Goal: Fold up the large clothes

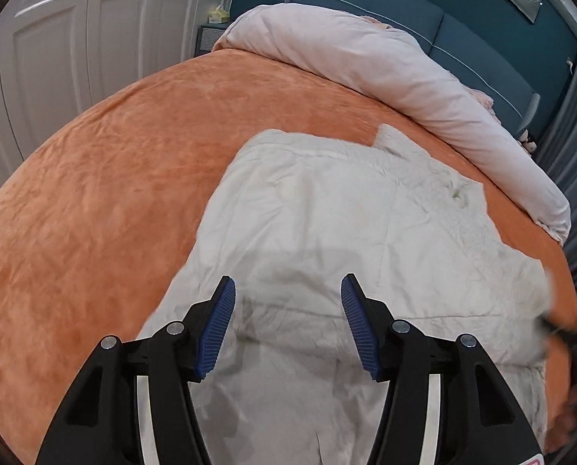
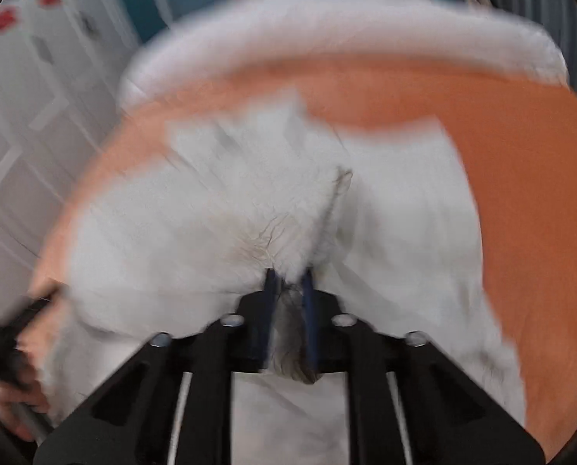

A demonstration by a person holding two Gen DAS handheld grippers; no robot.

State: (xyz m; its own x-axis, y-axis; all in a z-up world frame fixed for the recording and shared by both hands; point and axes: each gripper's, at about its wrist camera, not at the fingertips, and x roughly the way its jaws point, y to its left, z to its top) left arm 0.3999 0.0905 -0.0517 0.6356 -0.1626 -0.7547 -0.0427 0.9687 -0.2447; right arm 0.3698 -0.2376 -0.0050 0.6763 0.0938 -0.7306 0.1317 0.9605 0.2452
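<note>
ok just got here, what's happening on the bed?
A person with a handheld gripper in each hand is folding a large white fluffy garment spread on an orange bedspread. The right gripper is clamped on a bunched fold of the garment; that view is heavily blurred. The left gripper is open above the garment's near part, with nothing between its pads. A rolled pink duvet lies along the far side of the bed.
</note>
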